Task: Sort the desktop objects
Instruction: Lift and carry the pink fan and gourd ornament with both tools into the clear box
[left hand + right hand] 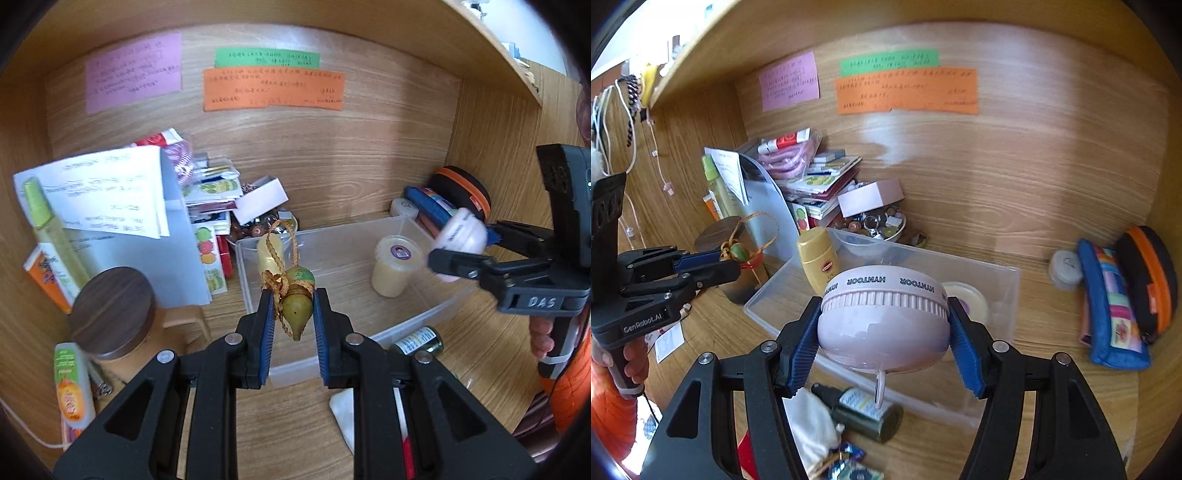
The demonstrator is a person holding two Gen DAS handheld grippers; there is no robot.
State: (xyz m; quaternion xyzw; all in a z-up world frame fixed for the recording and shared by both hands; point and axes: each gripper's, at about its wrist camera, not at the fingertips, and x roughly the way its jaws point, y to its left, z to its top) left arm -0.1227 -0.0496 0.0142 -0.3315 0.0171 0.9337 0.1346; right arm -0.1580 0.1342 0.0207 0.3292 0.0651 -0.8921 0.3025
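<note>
My left gripper (294, 301) is shut on a small green gourd charm (297, 308) with a braided gold cord, held above the near left part of a clear plastic bin (436, 310). It shows at the left of the right wrist view (733, 258). My right gripper (882, 332) is shut on a round pink device (884, 325) marked HYNTOOR, held over the bin's (1001, 280) near side; it also shows in the left wrist view (460, 254). In the bin stand a yellow bottle (816, 262) and a cream jar (395, 266).
A wood-lidded jar (110, 314), papers and stacked booklets stand at the left. A bowl of trinkets (882, 225) sits behind the bin. Colourful pouches (1112, 306) lie at the right. A dark green bottle (868, 410) and a white cloth (809, 424) lie in front.
</note>
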